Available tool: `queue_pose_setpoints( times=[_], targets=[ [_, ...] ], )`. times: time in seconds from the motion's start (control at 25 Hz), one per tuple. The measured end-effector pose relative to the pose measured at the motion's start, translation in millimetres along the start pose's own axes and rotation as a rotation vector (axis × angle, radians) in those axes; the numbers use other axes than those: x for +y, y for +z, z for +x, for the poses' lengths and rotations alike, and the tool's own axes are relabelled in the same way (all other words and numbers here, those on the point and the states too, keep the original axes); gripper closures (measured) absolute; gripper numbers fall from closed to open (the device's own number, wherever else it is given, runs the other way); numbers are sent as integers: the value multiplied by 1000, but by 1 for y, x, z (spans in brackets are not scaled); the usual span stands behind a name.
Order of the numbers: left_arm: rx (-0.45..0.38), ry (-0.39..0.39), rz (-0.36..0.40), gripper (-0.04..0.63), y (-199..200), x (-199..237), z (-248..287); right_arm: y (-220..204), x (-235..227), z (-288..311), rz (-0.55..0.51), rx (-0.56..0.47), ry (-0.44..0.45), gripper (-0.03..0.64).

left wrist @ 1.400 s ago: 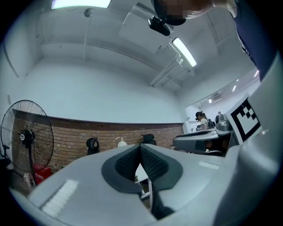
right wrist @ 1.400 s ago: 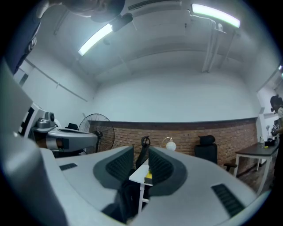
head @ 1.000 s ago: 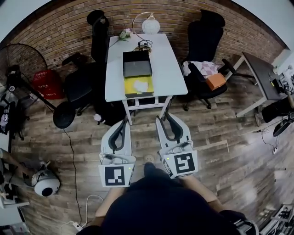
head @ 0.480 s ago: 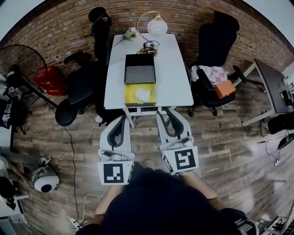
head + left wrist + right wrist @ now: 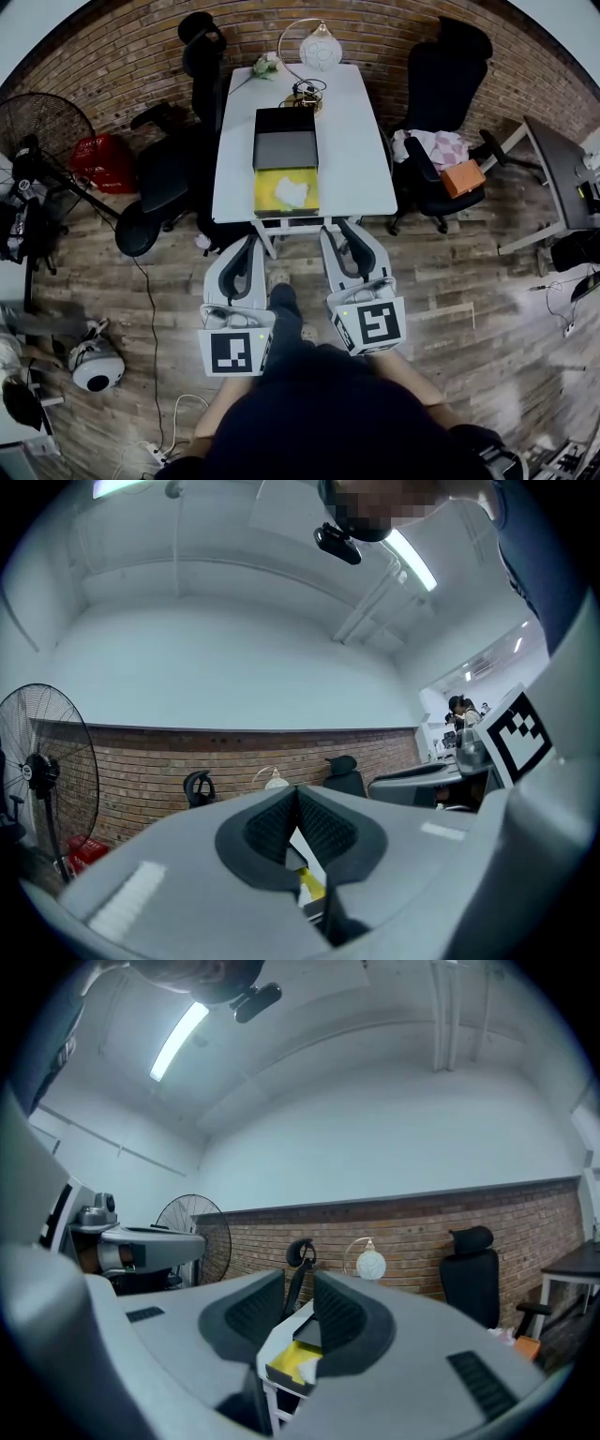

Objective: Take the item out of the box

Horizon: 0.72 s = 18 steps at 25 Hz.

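The item, a crumpled white piece (image 5: 292, 192), lies inside the open box (image 5: 267, 202), on its yellow lining. The box sits at the near end of a white table (image 5: 352, 159), its front edge close to the table's edge. Its dark lid half (image 5: 286, 150) lies flat behind the yellow half, toward the wall.

Neither gripper has reached it. I hold both level above the wooden floor (image 5: 450, 281), short of the table and apart from the box. The left gripper (image 5: 251, 246) has its pads together at the tips, with nothing between them. The right gripper (image 5: 339, 234) has its jaws apart and empty. In the right gripper view I see the table corner and the yellow box (image 5: 295, 1358) through the gap, well beyond the pads.

At the table's far end stand a lamp with a white globe (image 5: 322, 47), a small bunch of flowers (image 5: 267, 66) and a tangle of cable (image 5: 305, 92). Black office chairs (image 5: 202, 56) flank the table. A standing fan (image 5: 42, 122) and a red basket (image 5: 98, 159) are off to the left, before a brick wall (image 5: 141, 47).
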<state>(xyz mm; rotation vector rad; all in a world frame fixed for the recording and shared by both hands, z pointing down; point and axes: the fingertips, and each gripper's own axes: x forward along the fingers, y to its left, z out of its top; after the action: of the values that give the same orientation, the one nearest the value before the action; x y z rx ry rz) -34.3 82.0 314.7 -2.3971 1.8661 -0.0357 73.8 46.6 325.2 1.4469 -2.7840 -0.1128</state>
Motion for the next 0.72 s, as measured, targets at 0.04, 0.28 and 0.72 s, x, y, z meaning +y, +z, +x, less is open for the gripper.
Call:
queue_pose_setpoints(
  times=[0.04, 0.28, 0.72],
  targets=[
    [-1, 0, 0, 584, -1, 1, 1, 0, 0, 2, -1, 0, 0, 522],
    [-2, -8, -3, 586, -8, 11, 20, -5, -5, 19, -7, 1, 0, 522],
    [0, -49, 2, 585, -17, 63, 101, -11, -23, 109, -24, 1, 10, 522]
  ],
)
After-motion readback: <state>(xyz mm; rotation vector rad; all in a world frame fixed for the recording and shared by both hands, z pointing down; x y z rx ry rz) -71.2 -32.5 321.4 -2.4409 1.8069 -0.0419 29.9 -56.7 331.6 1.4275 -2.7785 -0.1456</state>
